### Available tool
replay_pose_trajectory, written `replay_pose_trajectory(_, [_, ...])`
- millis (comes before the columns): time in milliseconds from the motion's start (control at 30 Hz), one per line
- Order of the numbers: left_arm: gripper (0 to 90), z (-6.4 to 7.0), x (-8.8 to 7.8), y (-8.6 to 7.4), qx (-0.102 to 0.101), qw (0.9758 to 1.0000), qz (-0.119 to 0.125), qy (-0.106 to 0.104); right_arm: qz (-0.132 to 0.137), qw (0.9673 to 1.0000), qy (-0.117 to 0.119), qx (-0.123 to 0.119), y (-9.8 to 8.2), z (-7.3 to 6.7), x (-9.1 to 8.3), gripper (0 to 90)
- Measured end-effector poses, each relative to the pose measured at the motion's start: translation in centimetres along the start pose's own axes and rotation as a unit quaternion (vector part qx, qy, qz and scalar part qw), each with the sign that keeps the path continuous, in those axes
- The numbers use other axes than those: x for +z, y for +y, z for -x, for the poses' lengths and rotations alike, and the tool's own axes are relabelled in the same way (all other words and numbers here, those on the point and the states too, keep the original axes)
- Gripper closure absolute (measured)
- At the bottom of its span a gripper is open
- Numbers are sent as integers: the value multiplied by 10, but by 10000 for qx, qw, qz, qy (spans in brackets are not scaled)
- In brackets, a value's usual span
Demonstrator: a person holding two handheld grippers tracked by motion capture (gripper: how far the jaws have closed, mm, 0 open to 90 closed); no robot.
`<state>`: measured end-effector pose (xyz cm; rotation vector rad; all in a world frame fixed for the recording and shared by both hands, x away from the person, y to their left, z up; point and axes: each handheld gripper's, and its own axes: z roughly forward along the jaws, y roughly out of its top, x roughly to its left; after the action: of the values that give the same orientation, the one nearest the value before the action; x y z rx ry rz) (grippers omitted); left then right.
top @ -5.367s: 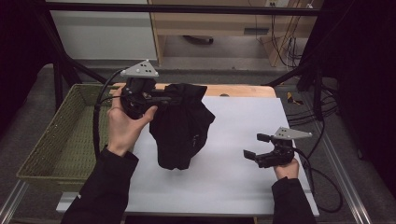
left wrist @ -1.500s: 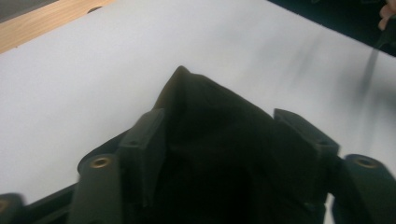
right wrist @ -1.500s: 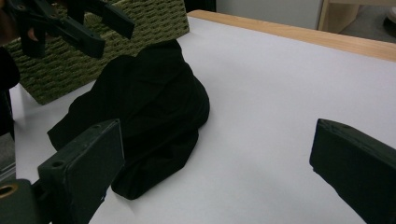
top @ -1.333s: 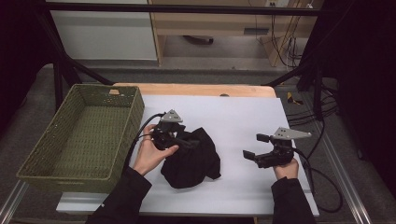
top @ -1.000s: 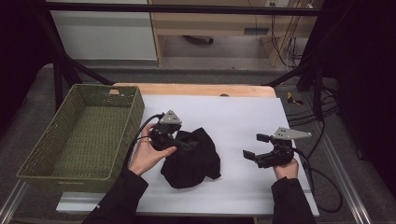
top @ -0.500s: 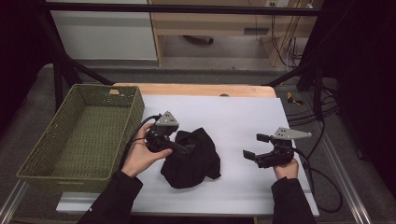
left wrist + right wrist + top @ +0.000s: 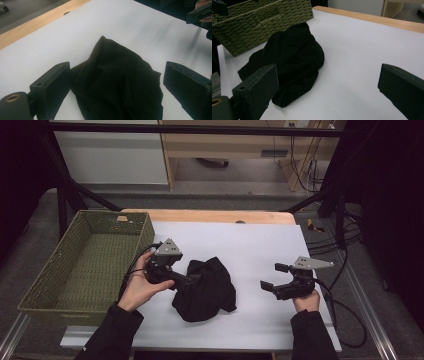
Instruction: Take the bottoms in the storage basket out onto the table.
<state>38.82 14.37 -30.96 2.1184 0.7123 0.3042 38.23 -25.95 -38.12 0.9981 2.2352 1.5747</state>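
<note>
A crumpled black cloth lies on the white table sheet, just right of the basket. My left gripper sits low at the cloth's left edge. In the left gripper view its jaws stand wide apart, with the cloth lying between and beyond them, and the left gripper is open. My right gripper hovers over the sheet to the right of the cloth, apart from it and open. In the right gripper view the cloth lies ahead of the right gripper.
A green woven basket stands at the table's left, seen behind the cloth as the basket in the right gripper view. A wooden table edge runs along the back. Cables hang off the right side.
The left gripper lowered the cloth from the air onto the sheet, let it go, and has drawn back a little to the left. The right gripper has stayed put.
</note>
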Motion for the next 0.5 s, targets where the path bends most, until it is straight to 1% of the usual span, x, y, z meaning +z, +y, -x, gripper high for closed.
replay_pose_trajectory(333, [78, -6, -19, -8, 5, 9999, 122, 105, -5, 10000, -2, 3, 0, 0, 0, 36])
replay_pose_trajectory(500, [78, -12, -30, -15, -4, 9996, 197, 188, -9, 10000, -5, 10, 0, 0, 0, 36])
